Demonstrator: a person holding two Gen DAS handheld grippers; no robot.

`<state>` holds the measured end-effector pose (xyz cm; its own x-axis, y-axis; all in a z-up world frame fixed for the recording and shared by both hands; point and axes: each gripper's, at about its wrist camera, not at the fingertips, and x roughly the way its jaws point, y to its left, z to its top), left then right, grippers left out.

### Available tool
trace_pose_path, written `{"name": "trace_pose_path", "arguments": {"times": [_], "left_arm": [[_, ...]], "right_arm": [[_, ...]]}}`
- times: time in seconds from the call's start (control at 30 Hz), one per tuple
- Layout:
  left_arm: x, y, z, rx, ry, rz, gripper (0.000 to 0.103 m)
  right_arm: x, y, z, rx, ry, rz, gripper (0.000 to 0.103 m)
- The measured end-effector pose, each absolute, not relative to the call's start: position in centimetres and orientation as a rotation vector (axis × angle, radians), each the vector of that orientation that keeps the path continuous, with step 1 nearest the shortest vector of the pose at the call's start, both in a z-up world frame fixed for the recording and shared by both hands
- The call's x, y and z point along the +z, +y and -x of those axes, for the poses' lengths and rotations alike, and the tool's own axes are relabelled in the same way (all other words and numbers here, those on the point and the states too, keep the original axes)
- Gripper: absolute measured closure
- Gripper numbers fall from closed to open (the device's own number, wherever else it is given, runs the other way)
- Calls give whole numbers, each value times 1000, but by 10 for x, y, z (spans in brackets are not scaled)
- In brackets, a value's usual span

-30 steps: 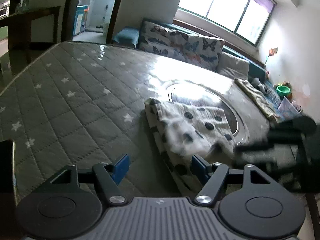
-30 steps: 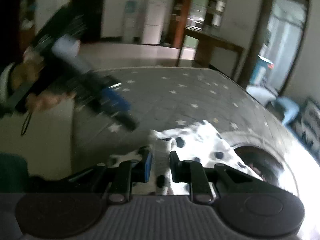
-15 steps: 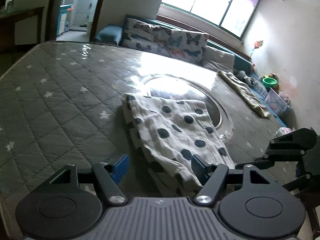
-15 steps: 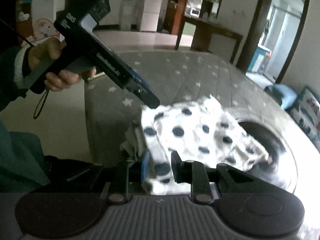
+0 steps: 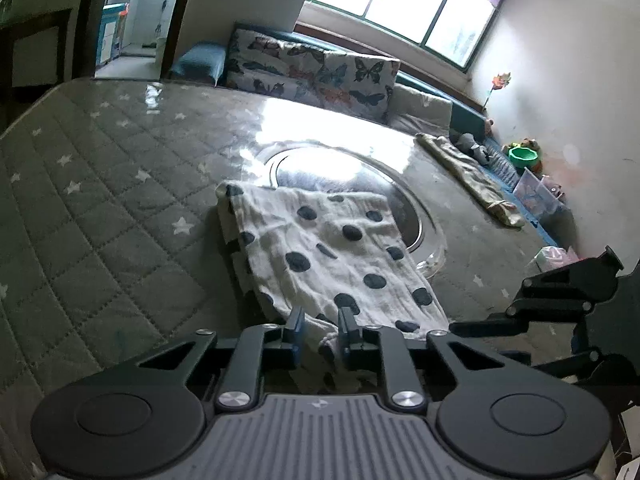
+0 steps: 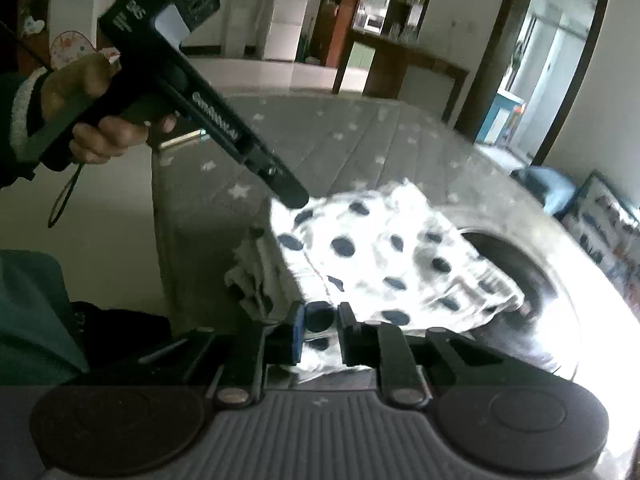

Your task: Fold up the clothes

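Both the left gripper [image 5: 319, 326] and right gripper [image 6: 320, 328] are closing, apparently pinching the spotted cloth's [image 5: 328, 248] near edge beside the round glass turntable [image 5: 416, 216].

Both grippers built in black plastic w/ a ribbed grey housing, round black discs either side, silver screws on the linkages. Blue pads [image 6: 297, 334] fitted inside the fingers. White knit cuff [image 6: 22, 114] and dark sleeve worn; thin cord loop [image 6: 64, 200] hung from the handle.
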<state>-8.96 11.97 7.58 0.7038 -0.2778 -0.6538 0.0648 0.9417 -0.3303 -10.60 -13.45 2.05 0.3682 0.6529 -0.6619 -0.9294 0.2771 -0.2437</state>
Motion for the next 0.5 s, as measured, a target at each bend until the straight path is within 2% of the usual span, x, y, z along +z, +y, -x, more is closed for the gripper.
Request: {"name": "trace_pose_path", "arguments": {"times": [0.13,0.33,0.5], "left_arm": [[82,117,94,-234,748,290,86],[72,113,95,-249,793,265,86],[82,119,97,-236,771,245,82]], "right_arm": [[32,-143,110,1093,439,680,88],[14,-144,109,1102,516,692,85],[29,-149,105,1147,514,650,84]]}}
